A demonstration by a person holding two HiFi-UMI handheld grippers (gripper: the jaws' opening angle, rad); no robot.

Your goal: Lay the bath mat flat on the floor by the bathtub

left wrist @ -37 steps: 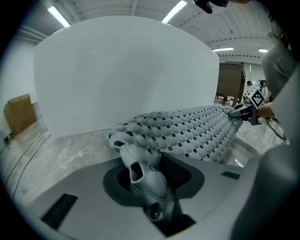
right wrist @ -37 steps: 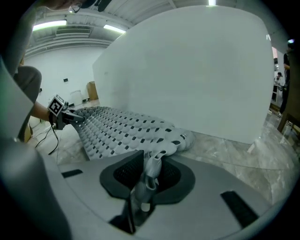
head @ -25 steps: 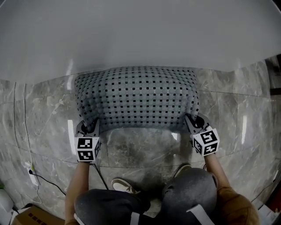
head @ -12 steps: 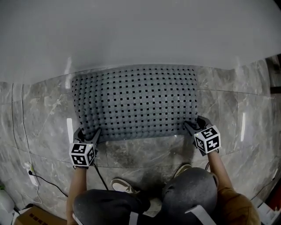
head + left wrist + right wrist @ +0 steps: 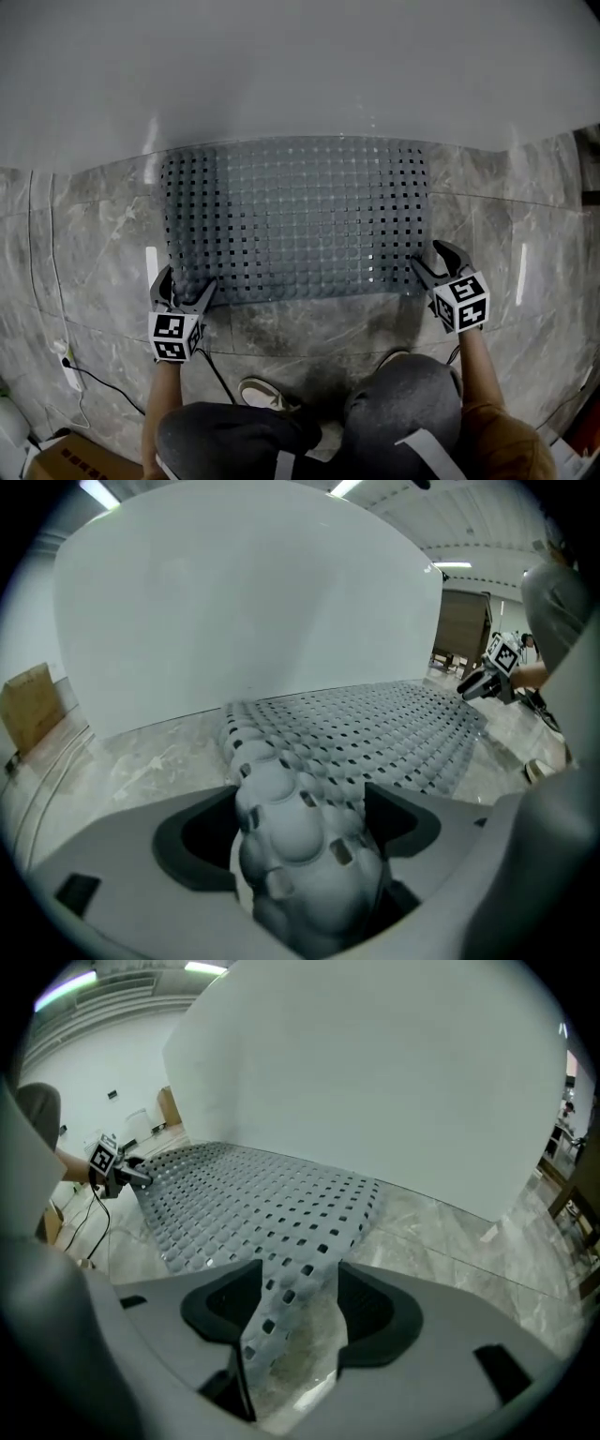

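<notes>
The grey perforated bath mat (image 5: 295, 220) lies spread flat on the marble floor (image 5: 94, 253), its far edge against the white bathtub (image 5: 300, 75). My left gripper (image 5: 185, 284) sits at the mat's near left corner. Its jaws are opening, and the bumpy corner (image 5: 300, 827) lies loose between them with a gap on one side. At the near right corner, my right gripper (image 5: 433, 258) has its jaws opening too. A strip of the mat (image 5: 286, 1307) runs between them, clear of the right pad. Each gripper view shows the other gripper (image 5: 492, 672) (image 5: 112, 1166) across the mat.
A white cable and plug (image 5: 70, 370) trail over the floor at the left. A cardboard box (image 5: 66, 459) stands at the bottom left corner. The person's shoe (image 5: 267, 394) and knees are just behind the mat's near edge.
The mat's near edge has come down from a raised, bulging hold to lie flat. Both grippers have drawn back and spread their jaws off the corners.
</notes>
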